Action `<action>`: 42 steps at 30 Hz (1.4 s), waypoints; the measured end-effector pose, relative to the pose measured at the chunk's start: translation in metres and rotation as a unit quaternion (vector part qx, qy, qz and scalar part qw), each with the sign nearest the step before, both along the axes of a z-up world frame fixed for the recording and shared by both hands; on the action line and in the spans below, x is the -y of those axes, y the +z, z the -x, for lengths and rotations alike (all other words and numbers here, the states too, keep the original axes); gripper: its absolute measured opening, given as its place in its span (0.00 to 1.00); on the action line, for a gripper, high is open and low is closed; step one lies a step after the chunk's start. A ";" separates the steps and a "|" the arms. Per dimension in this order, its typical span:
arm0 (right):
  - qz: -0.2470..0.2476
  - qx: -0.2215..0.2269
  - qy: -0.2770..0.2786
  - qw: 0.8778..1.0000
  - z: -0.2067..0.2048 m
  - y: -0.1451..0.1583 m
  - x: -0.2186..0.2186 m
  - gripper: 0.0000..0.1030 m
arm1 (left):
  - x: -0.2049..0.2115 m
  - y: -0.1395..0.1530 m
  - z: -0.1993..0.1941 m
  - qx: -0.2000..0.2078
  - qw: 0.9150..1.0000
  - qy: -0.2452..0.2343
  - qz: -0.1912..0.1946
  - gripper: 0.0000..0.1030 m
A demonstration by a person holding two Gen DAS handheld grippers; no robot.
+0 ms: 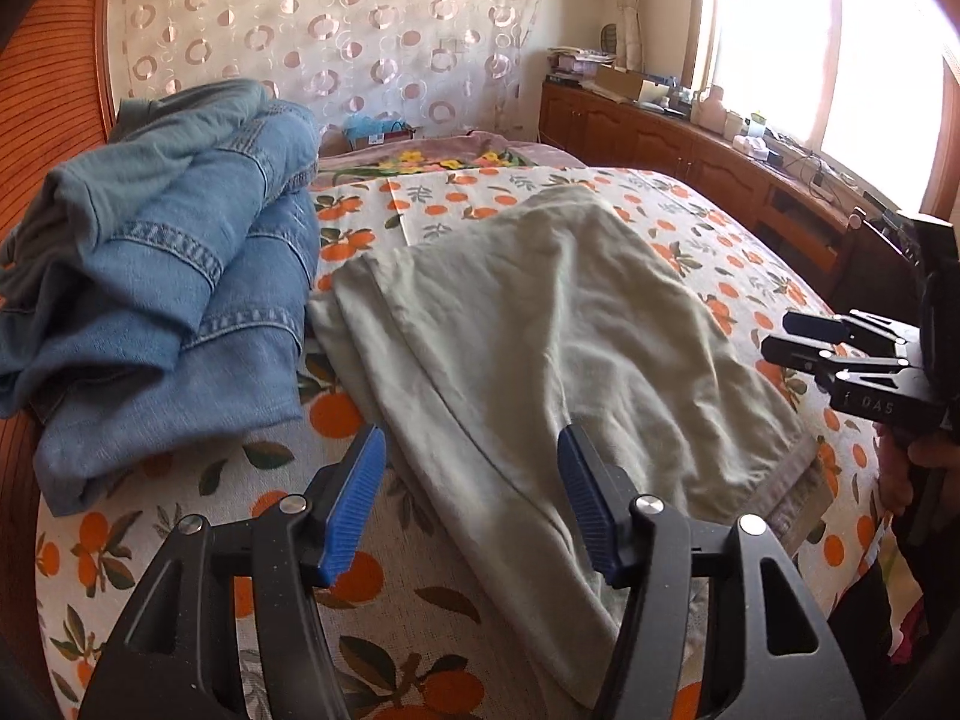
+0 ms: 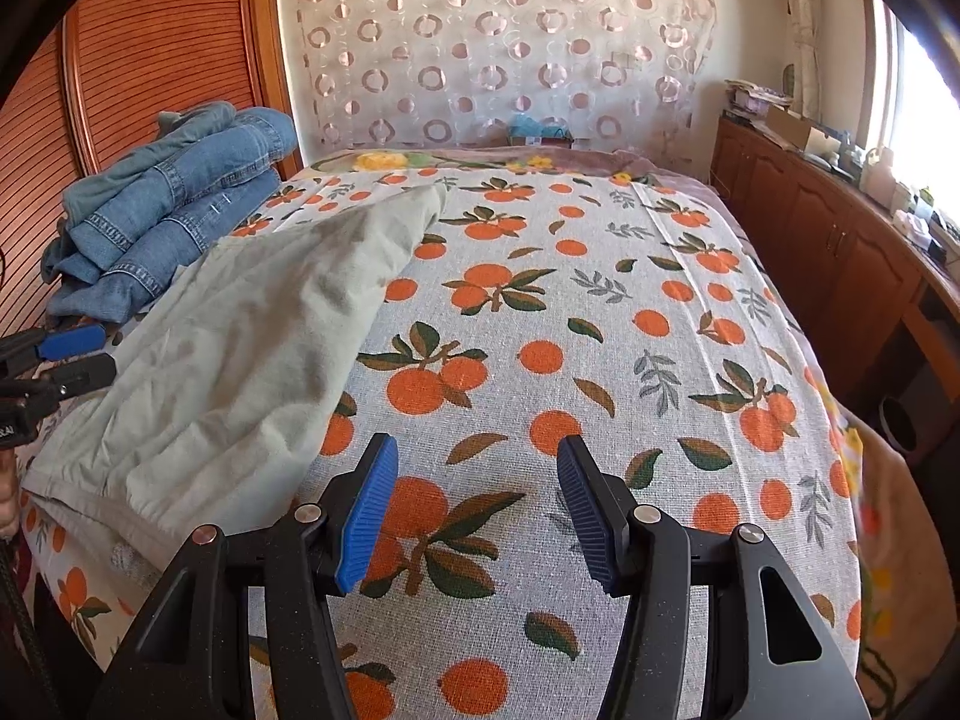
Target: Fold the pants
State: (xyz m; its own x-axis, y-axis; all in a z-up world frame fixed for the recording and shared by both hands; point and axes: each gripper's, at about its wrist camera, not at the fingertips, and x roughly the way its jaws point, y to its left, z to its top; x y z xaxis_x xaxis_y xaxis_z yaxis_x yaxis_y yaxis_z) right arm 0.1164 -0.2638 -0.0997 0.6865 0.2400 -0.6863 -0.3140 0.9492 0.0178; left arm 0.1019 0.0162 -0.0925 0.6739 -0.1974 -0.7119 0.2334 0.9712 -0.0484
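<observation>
Through the left wrist camera I see my left gripper (image 1: 474, 504) spread wide with nothing pinched, its blue pads hovering over the near edge of the pale green pants (image 1: 540, 324). The pants lie flat on the orange-print bedspread (image 1: 180, 540), already doubled leg over leg by the look of it, waistband end toward the right near my right gripper (image 1: 804, 339). A stack of folded jeans (image 1: 162, 276) sits just beside them on the left.

Through the right wrist camera my right gripper (image 2: 477, 510) is also spread and empty, above bare bedspread (image 2: 600, 330), with the pants (image 2: 240, 348) off to its left and the left gripper (image 2: 72, 354) at the frame edge beyond them.

I judge the cloth light, soft and limp: it will sag and drag rather than hold shape, and layers may slip apart. I'd pinch through all layers at the corners of one end, both hands together, and carry it over low
</observation>
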 end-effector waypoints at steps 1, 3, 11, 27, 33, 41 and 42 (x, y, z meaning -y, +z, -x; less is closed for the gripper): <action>0.001 0.002 0.001 1.000 0.003 0.001 0.000 0.56 | 0.000 -0.002 0.000 -0.001 1.000 0.000 -0.001 0.59; -0.012 -0.002 0.016 1.000 0.010 0.004 0.000 0.55 | 0.001 -0.005 0.002 -0.003 1.000 -0.001 -0.004 0.59; -0.020 -0.005 0.063 0.998 0.053 0.008 -0.006 0.55 | -0.002 -0.012 0.006 -0.004 1.000 -0.002 0.005 0.59; -0.005 -0.006 0.098 0.995 0.069 0.007 -0.033 0.05 | -0.006 -0.013 0.006 -0.003 1.000 0.010 0.009 0.59; -0.033 0.006 0.096 0.995 0.083 0.017 -0.023 0.01 | -0.005 -0.014 0.006 -0.001 1.000 0.012 0.004 0.59; -0.033 -0.010 0.114 0.993 0.106 0.014 -0.017 0.01 | -0.005 -0.015 0.005 -0.006 1.000 0.011 0.004 0.59; -0.033 -0.015 0.114 0.993 0.107 0.012 -0.017 0.01 | -0.005 -0.015 0.005 -0.006 1.000 0.012 0.004 0.59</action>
State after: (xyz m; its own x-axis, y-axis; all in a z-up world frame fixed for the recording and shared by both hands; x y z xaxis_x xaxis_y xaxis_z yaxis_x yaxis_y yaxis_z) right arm 0.0097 -0.2471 -0.0878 0.5886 0.4326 -0.6829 -0.5197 0.8496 0.0902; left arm 0.0974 0.0215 -0.1073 0.6697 -0.1867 -0.7187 0.2097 0.9760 -0.0581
